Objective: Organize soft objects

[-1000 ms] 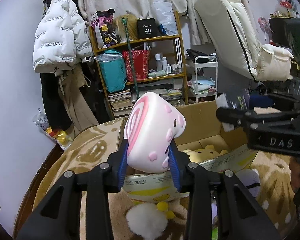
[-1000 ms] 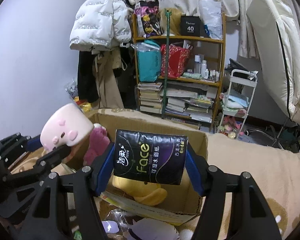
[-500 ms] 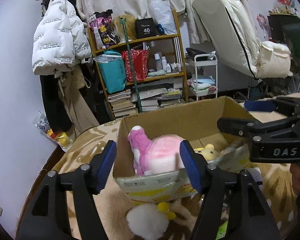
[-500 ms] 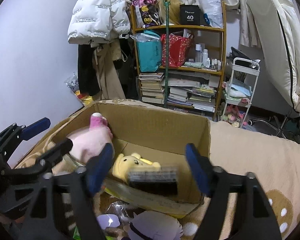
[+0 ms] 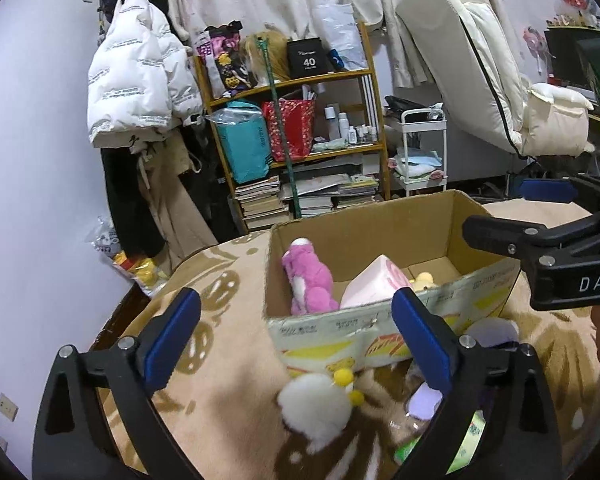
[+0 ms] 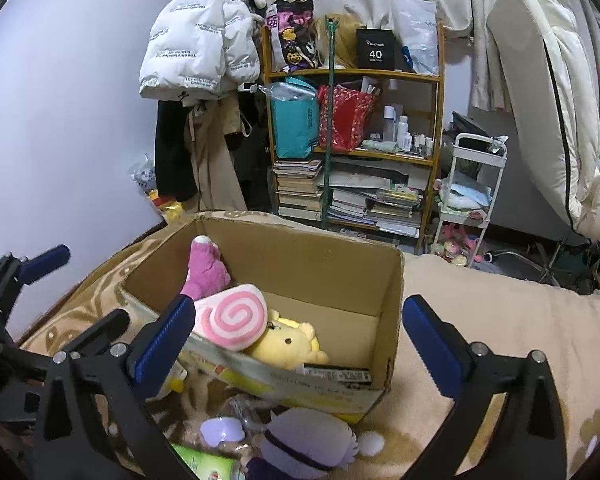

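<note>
An open cardboard box (image 6: 332,256) (image 5: 420,224) stands on a tan blanket. Inside lie a pink swirl plush (image 6: 232,316) (image 5: 374,284), a magenta plush (image 6: 204,268) (image 5: 306,280), a yellow bear plush (image 6: 288,346) and a black tissue pack (image 6: 336,374). My left gripper (image 5: 296,332) is open and empty, in front of the box's near left corner. My right gripper (image 6: 296,336) is open and empty above the box's near side. A white fluffy plush (image 5: 316,404) and a lavender plush (image 6: 304,440) lie on the blanket before the box.
A green packet (image 6: 204,462) and a purple piece (image 6: 222,430) lie near the lavender plush. Behind the bed stand a wooden shelf (image 6: 356,120) with books and bags, a white cart (image 6: 468,184), hanging jackets (image 5: 140,80) and a leaning mattress (image 5: 480,52).
Both grippers opened. The pink swirl plush dropped from my left gripper into the box, and the black tissue pack dropped from my right gripper into the box. Both grippers drew back.
</note>
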